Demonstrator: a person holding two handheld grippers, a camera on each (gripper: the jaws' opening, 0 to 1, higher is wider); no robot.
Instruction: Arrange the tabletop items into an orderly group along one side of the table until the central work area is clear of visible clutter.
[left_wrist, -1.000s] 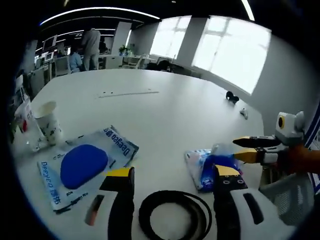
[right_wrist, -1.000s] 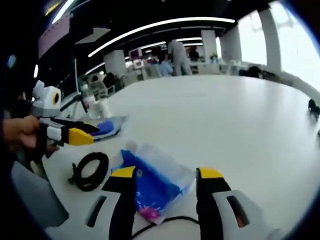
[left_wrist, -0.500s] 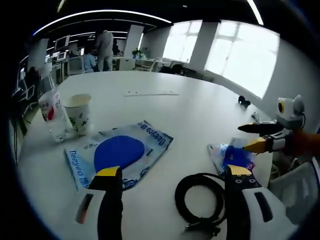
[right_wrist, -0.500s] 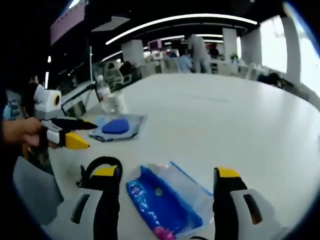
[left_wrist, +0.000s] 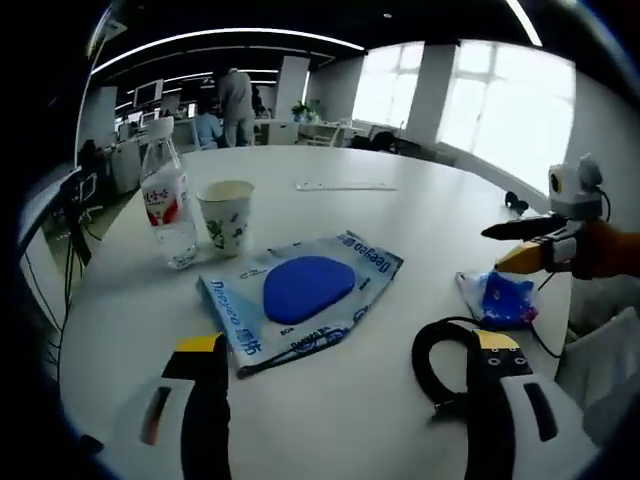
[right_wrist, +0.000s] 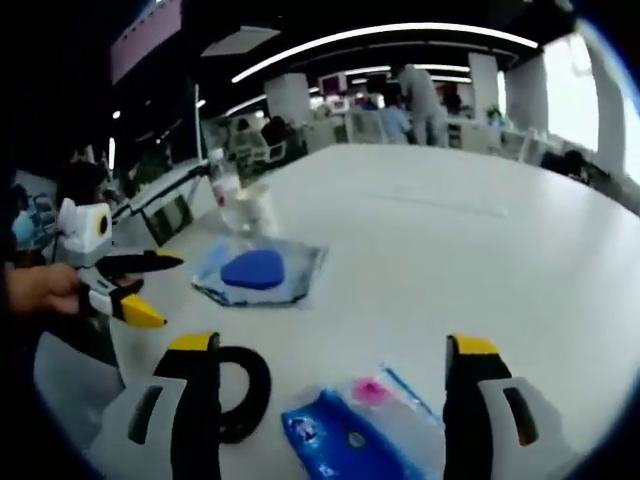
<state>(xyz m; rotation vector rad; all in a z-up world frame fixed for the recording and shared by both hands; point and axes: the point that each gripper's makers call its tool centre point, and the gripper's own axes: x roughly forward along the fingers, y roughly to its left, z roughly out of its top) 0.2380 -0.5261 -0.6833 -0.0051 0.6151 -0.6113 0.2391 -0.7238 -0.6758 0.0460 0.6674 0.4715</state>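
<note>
On the white table lie a Deeyeo packet with a blue disc, a black cable coil and a small blue pouch. A water bottle and a paper cup stand upright to the left of the packet. My left gripper is open above the near table edge, between packet and coil. The right gripper comes in from the right, open, just above the pouch. In the right gripper view, my right gripper is open over the pouch, with the coil, the packet and the left gripper to the left.
A thin strip lies far back on the table and small dark items sit near its right edge. A grey chair is at the lower right. People and desks fill the room behind.
Both views have swung left, bringing the bottle and cup further into sight. The pouch has slid lower in the right gripper view. The items keep their places, and both grippers stay open.
</note>
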